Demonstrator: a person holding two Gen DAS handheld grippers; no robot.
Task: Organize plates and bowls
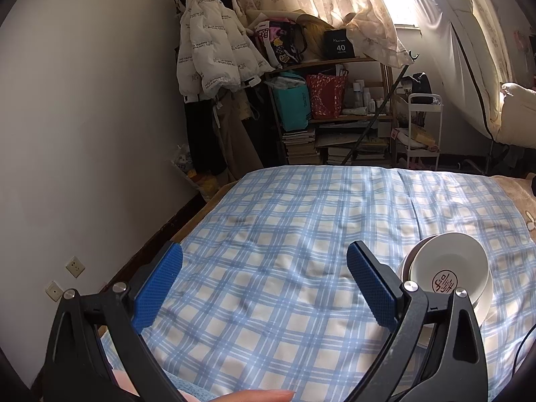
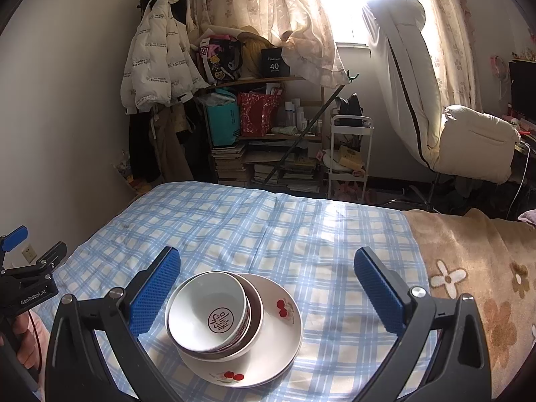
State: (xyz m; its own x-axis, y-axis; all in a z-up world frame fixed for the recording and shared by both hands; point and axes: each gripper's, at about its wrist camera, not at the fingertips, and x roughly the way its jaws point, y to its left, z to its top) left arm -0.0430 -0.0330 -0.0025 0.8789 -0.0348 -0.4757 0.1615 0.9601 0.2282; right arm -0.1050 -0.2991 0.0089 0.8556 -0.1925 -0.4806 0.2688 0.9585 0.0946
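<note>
A white bowl [image 2: 209, 318] with a dark round emblem inside sits nested in a brown-rimmed bowl [image 2: 256, 315], both on a white plate [image 2: 281, 338] with red cherry prints, on the blue plaid bedsheet [image 2: 301, 241]. My right gripper [image 2: 266, 288] hovers open over the stack, its left pad [image 2: 154, 294] close beside the bowls. My left gripper [image 1: 264, 284] is open over bare sheet, with nothing between its blue pads. In the left wrist view the same stack of bowls [image 1: 449, 271] shows just right of the right finger. The left gripper [image 2: 20, 268] also appears at the right wrist view's left edge.
A tan flowered blanket [image 2: 475, 268] covers the bed's right side. Beyond the bed's far edge stand a cluttered shelf [image 2: 264, 134], a white cart [image 2: 348, 154], hanging coats [image 2: 157, 63] and a white chair [image 2: 469, 147]. A grey wall [image 1: 83, 134] with sockets runs along the left. A fingertip [image 1: 254, 395] shows at the bottom.
</note>
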